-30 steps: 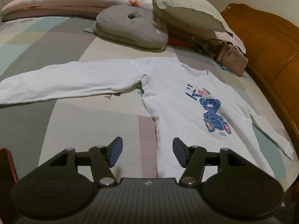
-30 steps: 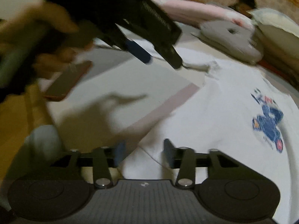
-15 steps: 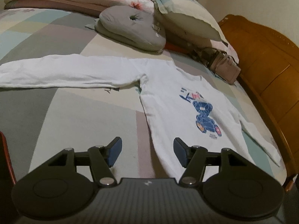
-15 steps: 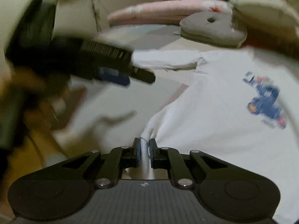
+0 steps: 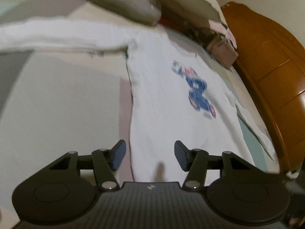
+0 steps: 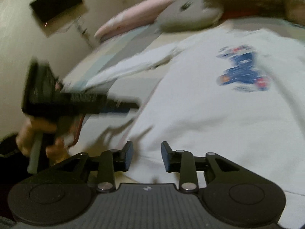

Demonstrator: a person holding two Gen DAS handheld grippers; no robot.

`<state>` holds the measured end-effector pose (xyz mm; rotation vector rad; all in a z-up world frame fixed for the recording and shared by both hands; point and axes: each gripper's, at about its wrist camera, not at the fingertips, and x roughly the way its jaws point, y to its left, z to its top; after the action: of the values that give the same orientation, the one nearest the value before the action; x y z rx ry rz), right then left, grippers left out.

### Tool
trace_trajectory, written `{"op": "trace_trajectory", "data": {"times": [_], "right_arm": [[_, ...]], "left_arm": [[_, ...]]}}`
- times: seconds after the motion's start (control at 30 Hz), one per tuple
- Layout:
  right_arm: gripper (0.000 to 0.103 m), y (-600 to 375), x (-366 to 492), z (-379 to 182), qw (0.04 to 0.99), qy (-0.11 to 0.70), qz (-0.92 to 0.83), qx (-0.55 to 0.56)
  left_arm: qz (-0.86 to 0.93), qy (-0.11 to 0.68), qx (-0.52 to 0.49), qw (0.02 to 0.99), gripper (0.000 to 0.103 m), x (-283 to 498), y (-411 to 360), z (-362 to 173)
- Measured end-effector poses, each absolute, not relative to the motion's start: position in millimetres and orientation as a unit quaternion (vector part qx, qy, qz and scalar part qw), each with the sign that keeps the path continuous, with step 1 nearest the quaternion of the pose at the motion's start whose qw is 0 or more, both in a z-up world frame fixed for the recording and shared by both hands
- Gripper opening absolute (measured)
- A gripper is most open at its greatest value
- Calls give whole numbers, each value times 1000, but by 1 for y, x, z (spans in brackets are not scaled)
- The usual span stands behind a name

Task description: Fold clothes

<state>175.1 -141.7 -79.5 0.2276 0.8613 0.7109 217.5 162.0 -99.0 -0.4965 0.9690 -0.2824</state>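
1. One white shirt [image 5: 162,105] lies flat on the bed [image 5: 63,105], filling the middle of the frame – its hem edge sits just beyond the left claw [image 5: 148,155].
2. Left claw: jaws about half apart and closing, nothing pressed between them.
3. Right claw [image 6: 146,156]: jaws opening, pads clear of the cloth – the shirt's lower edge lies directly beyond them.
4. Counted: two claws, one shirt, one grey cushion [image 5: 125,2] at upper centre, one wooden bed frame [image 5: 270,63] at right.
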Motion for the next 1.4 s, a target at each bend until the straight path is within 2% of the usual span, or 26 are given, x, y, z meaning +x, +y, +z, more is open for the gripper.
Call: {"op": "trace_trajectory", "data": {"times": [0.1,0.3,0.43,0.6,0.77,0.93,1.1,1.17,1.23,1.37,1.4], "right_arm": [[42,-191,169,-73,863,385,293,145],[46,-278,156,-79,882,349,214,235],[46,-309,160,-89,885,338,173,270],[49,-334,150,-90,891,317,157,285],[49,-357,155,-103,880,341,130,304],[49,-370,155,-124,865,372,109,319],[49,-367,157,-158,837,420,127,327],[55,-362,161,-161,842,404,142,327],[55,-363,169,-163,839,399,148,340],[51,-367,175,-168,828,398,153,363],[51,-367,170,-167,829,399,159,357]], "left_arm": [[-138,478,-270,824,50,208,162,-115],[-151,475,-299,814,51,212,158,-123],[-164,463,-307,815,51,234,151,-127],[-193,467,-325,800,53,200,164,-131],[-200,446,-359,795,53,201,171,-141],[-198,445,-332,808,53,217,157,-137],[-220,445,-339,799,53,195,166,-140],[-214,441,-359,794,49,198,170,-145],[-203,434,-368,797,42,207,168,-148],[-202,444,-362,794,40,205,164,-145],[-205,447,-357,794,34,199,164,-145]]}}
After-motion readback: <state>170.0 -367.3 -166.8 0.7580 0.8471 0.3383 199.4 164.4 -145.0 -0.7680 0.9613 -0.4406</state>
